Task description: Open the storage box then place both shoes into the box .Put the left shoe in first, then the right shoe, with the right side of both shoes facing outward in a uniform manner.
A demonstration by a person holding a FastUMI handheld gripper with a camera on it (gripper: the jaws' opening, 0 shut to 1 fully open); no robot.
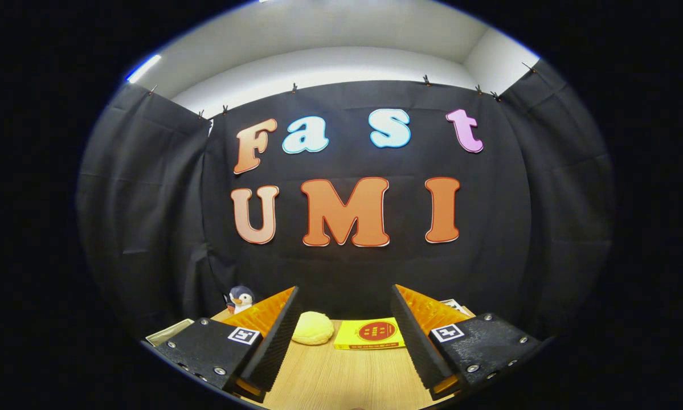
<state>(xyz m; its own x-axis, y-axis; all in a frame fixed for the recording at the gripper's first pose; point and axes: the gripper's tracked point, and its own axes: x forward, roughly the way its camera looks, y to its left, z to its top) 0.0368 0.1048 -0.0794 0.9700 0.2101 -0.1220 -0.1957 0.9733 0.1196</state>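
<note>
My gripper (344,336) is open, held level above a wooden table (330,381), with nothing between its fingers. Its two fingers (273,336) frame a stretch of bare tabletop. I see no storage box or shoes among the things ahead of the fingers.
A pale yellow rounded lump (313,328) lies on the table just ahead, near the left finger. A flat yellow box with a red round mark (371,333) lies beside it. A small penguin toy (240,298) stands at the back left. The black cloth wall closes off the far side.
</note>
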